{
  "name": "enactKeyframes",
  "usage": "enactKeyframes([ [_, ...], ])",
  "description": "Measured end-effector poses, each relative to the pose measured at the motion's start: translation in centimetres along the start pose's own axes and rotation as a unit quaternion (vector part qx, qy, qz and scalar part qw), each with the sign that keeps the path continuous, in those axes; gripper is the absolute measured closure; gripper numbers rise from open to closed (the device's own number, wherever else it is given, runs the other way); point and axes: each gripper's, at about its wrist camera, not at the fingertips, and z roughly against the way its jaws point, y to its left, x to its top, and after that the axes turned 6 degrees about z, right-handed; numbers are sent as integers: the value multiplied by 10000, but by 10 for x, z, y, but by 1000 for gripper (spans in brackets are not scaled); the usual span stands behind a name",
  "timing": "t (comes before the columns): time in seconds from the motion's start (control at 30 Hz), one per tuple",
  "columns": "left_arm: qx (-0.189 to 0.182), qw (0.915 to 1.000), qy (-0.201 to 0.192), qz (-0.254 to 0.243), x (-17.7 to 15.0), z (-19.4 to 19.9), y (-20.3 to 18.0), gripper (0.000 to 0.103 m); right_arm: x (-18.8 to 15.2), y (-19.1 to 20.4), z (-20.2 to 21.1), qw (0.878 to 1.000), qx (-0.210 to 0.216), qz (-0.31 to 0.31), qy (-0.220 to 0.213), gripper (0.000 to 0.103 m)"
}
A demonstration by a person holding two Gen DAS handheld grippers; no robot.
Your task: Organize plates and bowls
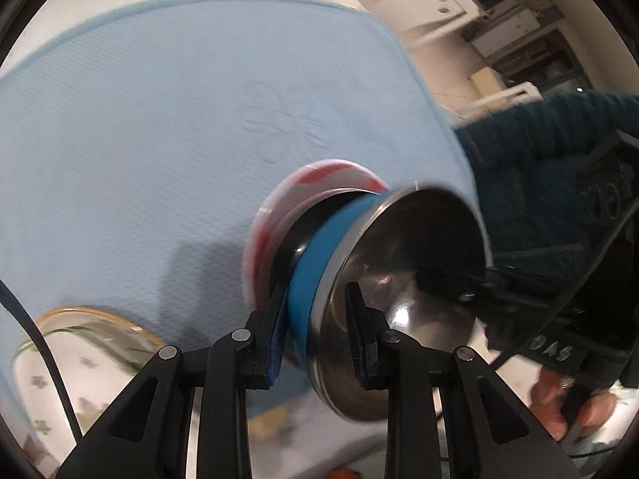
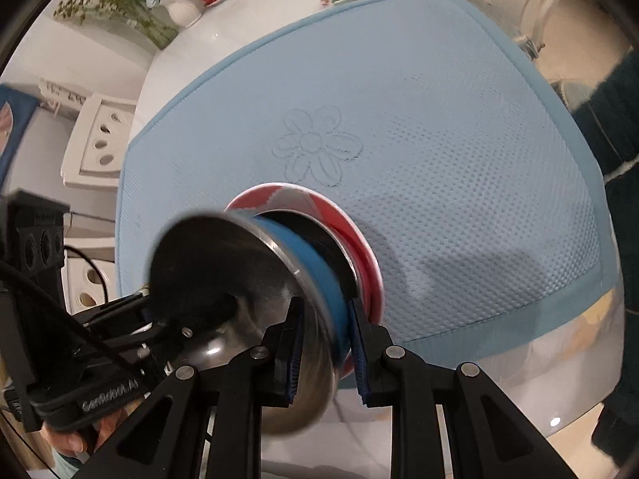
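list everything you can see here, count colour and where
steel bowl with blue band: 1, silver and blue, held tilted over the mat by both grippers
red and white patterned plate: 1, behind the bowl; contact unclear
light blue textured mat: 1, on the white table
gold-rimmed floral dish: 1, white, lower left of the left view
white vase of flowers: 1, far table edge
left hand-held gripper: black, shut on bowl rim
right hand-held gripper: black, shut on bowl rim
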Motion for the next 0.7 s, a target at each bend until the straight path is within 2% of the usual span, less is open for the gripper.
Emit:
enactKeyframes([
  [0.07,10,9999,-126,116,1,9,12,77,-1,-8,4,9999,4,-79,-111,82],
  [0.17,-197,9993,-128,305,2,18,26,75,-3,-17,9,9997,5,-182,-151,82],
  [0.23,-296,9990,-110,303,1,19,27,75,-6,-19,9,9996,104,-217,-142,82],
  [0.37,-238,9993,-244,183,-3,20,22,75,-14,-22,17,9993,165,-231,-237,82],
  [0.47,-219,9981,-572,-9,-10,32,11,75,-17,-15,30,9984,207,-94,-525,82],
  [0.53,75,9946,-1031,-126,-10,42,5,75,-19,-8,44,9963,287,88,-809,82],
  [0.57,244,9901,-1359,-270,-12,52,-1,75,-22,-1,55,9933,368,246,-1064,81],
  [0.6,272,9869,-1542,-380,-11,58,-5,74,-25,4,60,9914,392,337,-1205,74],
  [0.63,221,9850,-1656,-430,-12,63,-7,71,-29,10,67,9880,377,468,-1421,48],
  [0.67,61,9843,-1720,-391,-12,64,-8,57,-32,13,69,9855,313,524,-1583,32],
  [0.7,-68,9851,-1689,-325,-11,62,-6,26,-35,15,69,9838,249,531,-1694,9],
])
